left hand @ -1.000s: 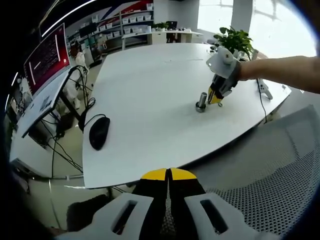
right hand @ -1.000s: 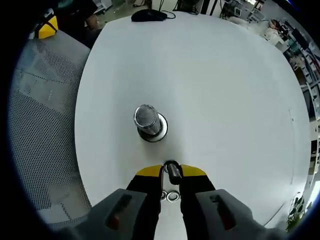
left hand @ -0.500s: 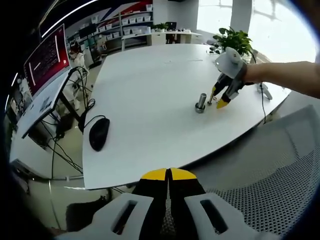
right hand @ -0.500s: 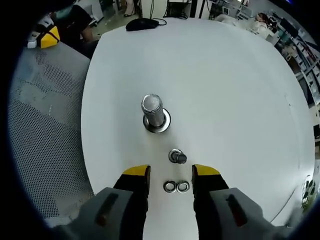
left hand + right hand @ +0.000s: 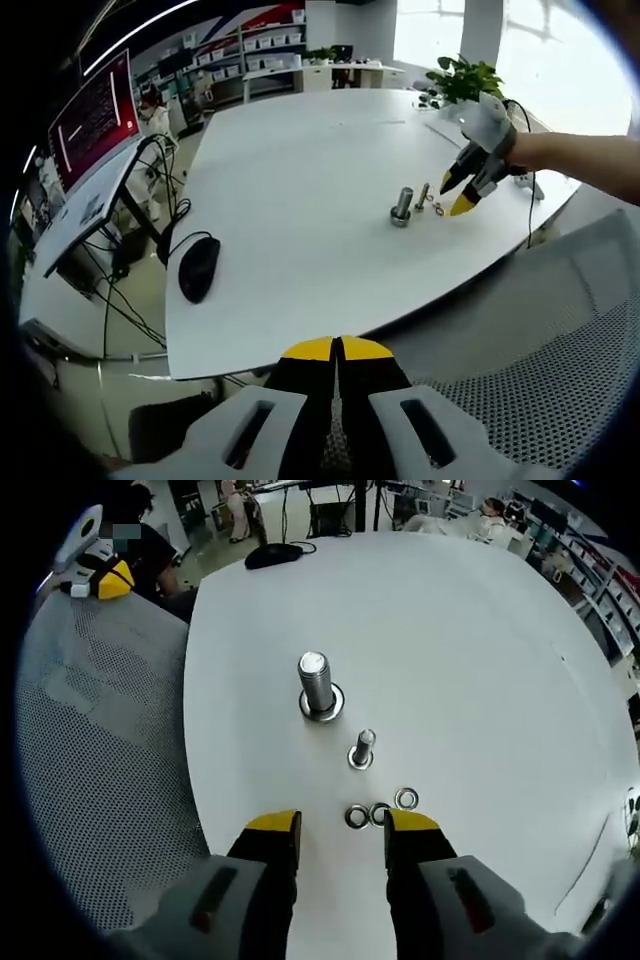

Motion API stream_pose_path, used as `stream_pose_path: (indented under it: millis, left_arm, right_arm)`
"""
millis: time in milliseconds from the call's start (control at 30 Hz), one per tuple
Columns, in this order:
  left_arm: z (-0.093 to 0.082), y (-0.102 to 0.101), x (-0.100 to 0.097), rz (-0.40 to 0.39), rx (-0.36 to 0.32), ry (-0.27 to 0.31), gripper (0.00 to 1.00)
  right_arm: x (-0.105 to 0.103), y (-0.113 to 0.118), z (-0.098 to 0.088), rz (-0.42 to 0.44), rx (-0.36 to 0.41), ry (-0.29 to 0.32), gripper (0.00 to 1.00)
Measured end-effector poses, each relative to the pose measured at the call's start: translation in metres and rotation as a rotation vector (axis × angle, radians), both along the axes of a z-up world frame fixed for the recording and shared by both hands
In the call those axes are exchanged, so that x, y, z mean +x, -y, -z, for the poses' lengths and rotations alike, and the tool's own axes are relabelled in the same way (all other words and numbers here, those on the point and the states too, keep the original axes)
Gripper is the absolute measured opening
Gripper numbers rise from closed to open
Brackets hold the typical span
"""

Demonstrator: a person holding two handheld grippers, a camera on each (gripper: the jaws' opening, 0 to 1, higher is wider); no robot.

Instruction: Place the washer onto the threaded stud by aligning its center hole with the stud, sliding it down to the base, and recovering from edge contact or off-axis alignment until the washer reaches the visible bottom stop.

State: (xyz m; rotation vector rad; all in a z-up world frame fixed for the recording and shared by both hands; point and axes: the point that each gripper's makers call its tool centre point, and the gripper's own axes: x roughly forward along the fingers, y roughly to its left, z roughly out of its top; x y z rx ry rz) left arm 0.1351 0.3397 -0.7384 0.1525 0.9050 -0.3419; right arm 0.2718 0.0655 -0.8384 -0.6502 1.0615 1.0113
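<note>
Yellow-tipped jaws of the right gripper (image 5: 340,825) stand wide apart with nothing between them, held above the white round-edged desk (image 5: 450,630). Just ahead of the tips, three small flat metal washers (image 5: 380,810) lie in a loose row on the desk surface; two appear to touch each other and the third sits close beside them. A little further out stands a small upright bolt (image 5: 361,750), resting on its head, and beyond that the larger threaded steel stud (image 5: 318,685) rises upright from its wide flat base; whether a washer already sits at the foot of the stud cannot be told. At the far edge of the desk lies a black computer mouse (image 5: 268,553) with its cable. A grey mesh chair back (image 5: 90,740) runs along one side of the desk. In the left gripper view, the left gripper (image 5: 337,350) is held low off the near edge of the desk, its yellow-tipped jaws pressed together with nothing visible between them. From there the right gripper (image 5: 460,193) shows spread open above the desk, the person's arm (image 5: 580,160) behind it, and the stud (image 5: 403,205) stands just beside it. A red-lit monitor (image 5: 95,115) stands off to one side.
</note>
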Motion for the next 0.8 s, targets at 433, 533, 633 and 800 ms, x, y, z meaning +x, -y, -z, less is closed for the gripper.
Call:
stream_pose_path:
  millis: [433, 533, 633, 800]
  left_arm:
    - [-0.001, 0.000, 0.001, -0.002, -0.005, 0.008, 0.00]
    - [-0.001, 0.000, 0.001, -0.001, -0.005, 0.009, 0.00]
    - [-0.001, 0.000, 0.002, 0.000, -0.005, 0.011, 0.00]
    - [-0.002, 0.001, 0.002, -0.002, -0.009, 0.016, 0.00]
  right_arm:
    - [-0.019, 0.026, 0.016, 0.026, -0.033, -0.044, 0.35]
    - [-0.022, 0.032, 0.020, 0.024, -0.055, -0.052, 0.34]
    - [-0.030, 0.037, 0.023, 0.011, -0.086, -0.091, 0.33]
    - [-0.036, 0.037, 0.025, -0.008, -0.095, -0.110, 0.33]
